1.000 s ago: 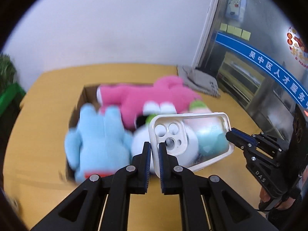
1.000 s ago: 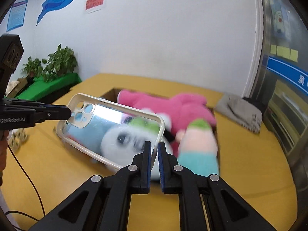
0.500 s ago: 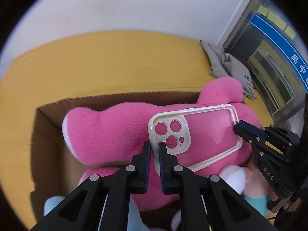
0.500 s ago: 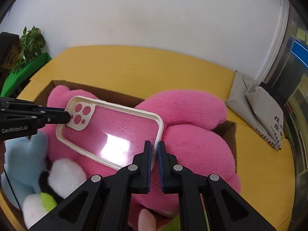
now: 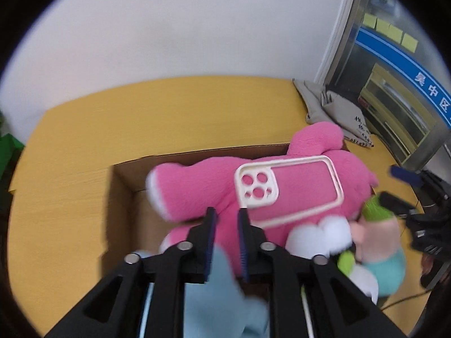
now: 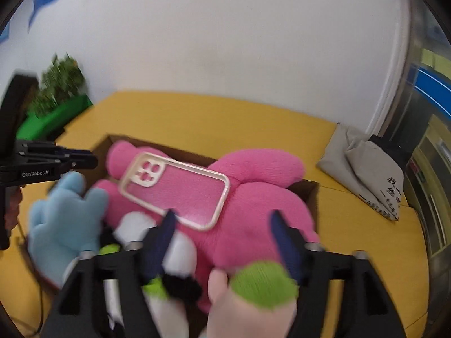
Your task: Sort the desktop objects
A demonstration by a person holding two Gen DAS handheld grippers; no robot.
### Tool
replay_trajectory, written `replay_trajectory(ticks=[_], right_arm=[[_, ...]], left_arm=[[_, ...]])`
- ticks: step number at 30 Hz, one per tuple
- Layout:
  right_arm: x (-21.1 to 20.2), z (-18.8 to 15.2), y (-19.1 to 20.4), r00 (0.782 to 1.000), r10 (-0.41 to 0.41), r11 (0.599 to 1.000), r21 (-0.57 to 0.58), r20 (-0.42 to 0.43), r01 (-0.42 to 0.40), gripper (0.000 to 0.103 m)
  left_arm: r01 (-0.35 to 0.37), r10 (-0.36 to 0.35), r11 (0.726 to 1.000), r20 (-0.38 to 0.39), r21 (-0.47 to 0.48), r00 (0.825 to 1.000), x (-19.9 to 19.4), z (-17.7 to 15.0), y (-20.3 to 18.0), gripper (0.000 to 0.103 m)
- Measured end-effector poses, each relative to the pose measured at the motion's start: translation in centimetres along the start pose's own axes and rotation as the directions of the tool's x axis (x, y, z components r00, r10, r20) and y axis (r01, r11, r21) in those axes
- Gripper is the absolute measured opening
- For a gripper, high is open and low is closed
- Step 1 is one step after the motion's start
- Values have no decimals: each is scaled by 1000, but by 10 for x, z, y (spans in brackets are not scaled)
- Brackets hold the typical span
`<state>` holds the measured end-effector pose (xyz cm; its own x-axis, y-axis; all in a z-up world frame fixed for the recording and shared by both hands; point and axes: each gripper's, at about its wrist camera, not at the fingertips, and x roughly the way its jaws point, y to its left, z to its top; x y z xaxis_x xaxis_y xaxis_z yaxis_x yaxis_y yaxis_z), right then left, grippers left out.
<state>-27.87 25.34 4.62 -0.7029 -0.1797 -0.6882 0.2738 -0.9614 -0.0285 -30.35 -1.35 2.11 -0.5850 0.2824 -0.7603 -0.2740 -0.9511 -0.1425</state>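
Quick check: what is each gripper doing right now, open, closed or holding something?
Left gripper: open by a narrow gap, holding nothing.
Right gripper: wide open, holding nothing; the phone case lies on the pink plush toy.

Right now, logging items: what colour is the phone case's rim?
Cream-white; the phone case has a clear back, seen best in the right wrist view.

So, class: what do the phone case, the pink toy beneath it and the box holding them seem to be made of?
Phone case: a clear back, glossy, with a cream rim, probably plastic or soft rubber, since the pink shows through it.
Pink toy: plush fabric with a fuzzy, matt pile.
Box: brown cardboard, dull, with thin raw edges.
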Motion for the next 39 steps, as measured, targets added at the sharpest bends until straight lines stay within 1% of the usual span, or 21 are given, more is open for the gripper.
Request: replay_trajectory(ticks=[1, 2, 3, 5, 6, 7, 8, 9, 11, 12, 13, 15, 20, 27, 31, 32, 33, 34, 35, 37, 39], right_arm=[[-21, -6, -6, 999, 17, 1000, 15, 35, -18, 102], [-40, -21, -16, 998, 43, 998, 44, 53, -45, 102], [-48, -38, -23, 998, 49, 997, 50, 42, -51, 102], [-62, -74, -36, 998, 59, 996, 62, 20, -60, 102], [-60, -85, -38, 999, 51, 996, 69, 5, -51, 100], [-55, -98, -39, 997, 80, 993, 92, -14, -78, 95], [-49, -111, -40, 993, 109, 988, 115, -32, -105, 93], [-46, -117, -37, 991, 127, 986, 117, -30, -122, 90], [-33, -130, -27, 993, 115, 987, 114, -41, -110, 90], [-27, -136, -23, 993, 109, 988, 112, -46, -104, 90], [-24, -140, -19, 995, 84, 991, 113, -47, -78, 91], [-16, -149, -13, 998, -2, 994, 106, -59, 8, 91], [-33, -149, -11, 999, -34, 995, 96, -31, 37, 90], [-57, -148, -9, 997, -78, 994, 83, 8, 77, 92], [-70, -147, -8, 994, -103, 992, 76, 30, 100, 92], [-83, -147, -4, 994, -102, 992, 82, 49, 98, 93], [-95, -146, 2, 993, -92, 993, 87, 73, 85, 97], [-103, -145, 9, 993, -82, 993, 86, 85, 75, 102], [-110, -145, 21, 993, -71, 995, 71, 97, 64, 103], [-122, -146, 46, 992, -53, 997, 53, 115, 48, 103], [-127, -152, 61, 993, -46, 994, 99, 110, 36, 103]], left_arm=[[3, -3, 1000, 19, 4, 1000, -18, -15, 6, 64], [4, -4, 1000, 28, -1, 1000, -31, -31, 14, 71], [7, -7, 1000, 21, -13, 1000, -39, -49, 22, 74], [12, -13, 999, -17, -48, 1000, -42, -88, 37, 73], [21, -23, 998, -32, -67, 999, -42, -104, 43, 72], [35, -39, 996, -41, -86, 998, -40, -117, 48, 71], [49, -54, 994, -43, -99, 998, -39, -126, 51, 71], [63, -68, 992, -40, -107, 997, -40, -133, 52, 71], [88, -94, 988, -44, -127, 995, -39, -143, 50, 71], [89, -97, 987, -54, -131, 994, -36, -146, 48, 71], [85, -94, 987, -65, -136, 993, -33, -149, 46, 71], [80, -90, 986, -59, -149, 994, -32, -155, 43, 71], [57, -67, 984, -52, -166, 996, -35, -165, 35, 71], [50, -58, 982, -40, -181, 998, -36, -160, 38, 72], [-14, 16, 989, 13, -150, 1000, -65, -154, 28, 72], [-24, 29, 989, 35, -145, 999, -77, -153, 22, 72], [-34, 43, 989, 61, -142, 997, -91, -151, 15, 73], [-42, 55, 988, 87, -146, 995, -104, -151, 7, 79], [-48, 66, 987, 113, -155, 991, -115, -152, -1, 80], [-77, 100, 984, 138, -163, 985, -128, -158, -17, 80], [-111, 138, 979, 155, -169, 978, -137, -165, -32, 80]])
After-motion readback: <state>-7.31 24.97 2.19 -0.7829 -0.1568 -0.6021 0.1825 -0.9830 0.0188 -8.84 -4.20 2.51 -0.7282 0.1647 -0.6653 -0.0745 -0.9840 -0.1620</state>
